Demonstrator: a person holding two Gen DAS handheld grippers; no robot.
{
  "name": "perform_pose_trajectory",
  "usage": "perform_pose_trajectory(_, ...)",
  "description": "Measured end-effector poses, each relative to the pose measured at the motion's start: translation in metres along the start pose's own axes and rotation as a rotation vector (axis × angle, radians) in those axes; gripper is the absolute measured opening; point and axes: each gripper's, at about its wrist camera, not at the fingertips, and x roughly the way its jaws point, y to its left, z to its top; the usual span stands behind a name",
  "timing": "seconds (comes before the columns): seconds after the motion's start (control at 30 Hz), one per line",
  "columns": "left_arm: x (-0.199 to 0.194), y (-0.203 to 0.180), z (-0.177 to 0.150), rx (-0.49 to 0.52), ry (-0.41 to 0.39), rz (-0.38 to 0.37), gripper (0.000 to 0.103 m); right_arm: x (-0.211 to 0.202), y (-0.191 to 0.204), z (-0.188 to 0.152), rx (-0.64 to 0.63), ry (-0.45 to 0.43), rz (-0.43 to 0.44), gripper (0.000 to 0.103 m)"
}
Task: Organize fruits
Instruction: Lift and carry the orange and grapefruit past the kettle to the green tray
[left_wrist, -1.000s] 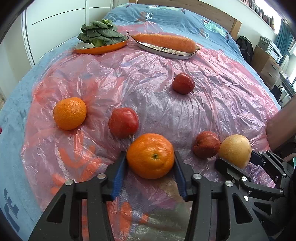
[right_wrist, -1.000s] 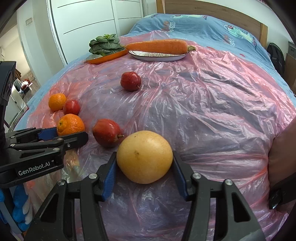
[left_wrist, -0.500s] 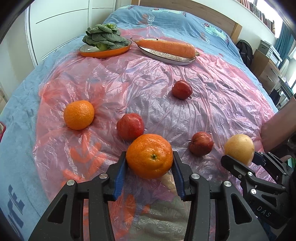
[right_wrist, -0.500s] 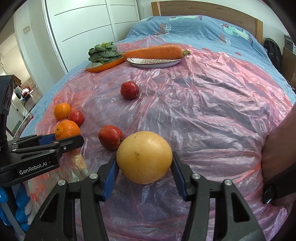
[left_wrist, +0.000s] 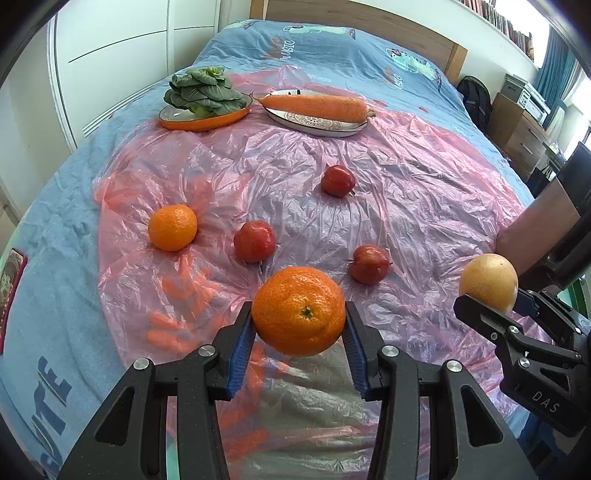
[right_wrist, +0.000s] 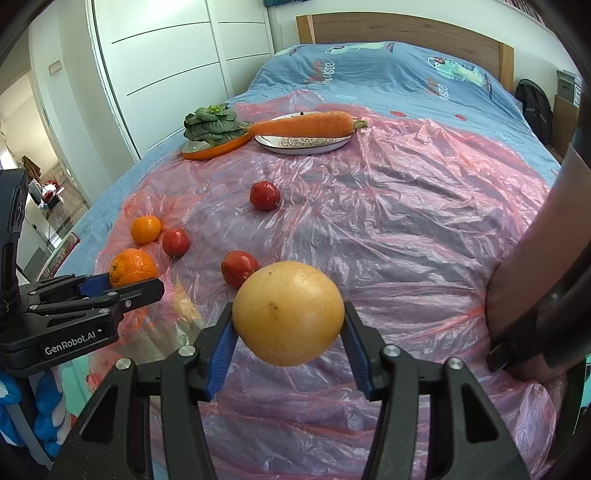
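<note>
My left gripper (left_wrist: 299, 332) is shut on a large orange (left_wrist: 299, 310) and holds it above the pink plastic sheet (left_wrist: 406, 177). My right gripper (right_wrist: 288, 336) is shut on a yellow grapefruit (right_wrist: 288, 310), also held in the air; the grapefruit shows at the right of the left wrist view (left_wrist: 487, 280). On the sheet lie a second orange (left_wrist: 172, 227) and three red apples (left_wrist: 255, 242) (left_wrist: 369, 264) (left_wrist: 337, 180).
An orange dish with bok choy (left_wrist: 203, 99) and a patterned plate with a big carrot (left_wrist: 317, 110) stand at the far edge of the sheet. The blue bedspread (left_wrist: 51, 295) surrounds it. White wardrobe doors (right_wrist: 166, 74) are to the left.
Both grippers have risen and pulled back with their fruit, so the bed appears farther and more of it shows. The fruits on the sheet have not moved.
</note>
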Motion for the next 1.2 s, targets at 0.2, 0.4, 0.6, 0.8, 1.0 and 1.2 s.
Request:
perform_pose_trajectory(0.2,-0.018,-0.004,-0.007,0.017,-0.011,-0.006,0.040,-0.021,0.002,-0.007,0.009,-0.006,-0.020,0.063)
perform_pose_trajectory(0.4,-0.036,-0.010,-0.015,0.044,-0.023,-0.014,0.040,-0.038,0.002,-0.019,0.035,0.000,-0.027,0.063)
perform_pose_trajectory(0.6,-0.053,-0.018,-0.025,0.074,-0.031,-0.029,0.040,-0.059,0.003,-0.034,0.050,0.001,-0.041,0.063)
perform_pose_trajectory(0.8,-0.073,-0.029,-0.032,0.107,-0.049,-0.041,0.040,-0.082,-0.001,-0.048,0.067,-0.005,-0.071,0.063)
perform_pose_trajectory(1.0,-0.095,-0.039,-0.039,0.135,-0.071,-0.053,0.040,-0.111,-0.012,-0.064,0.091,-0.021,-0.108,0.063)
perform_pose_trajectory(1.2,-0.117,-0.052,-0.048,0.164,-0.089,-0.068,0.040,-0.140,-0.027,-0.082,0.131,-0.045,-0.144,0.063)
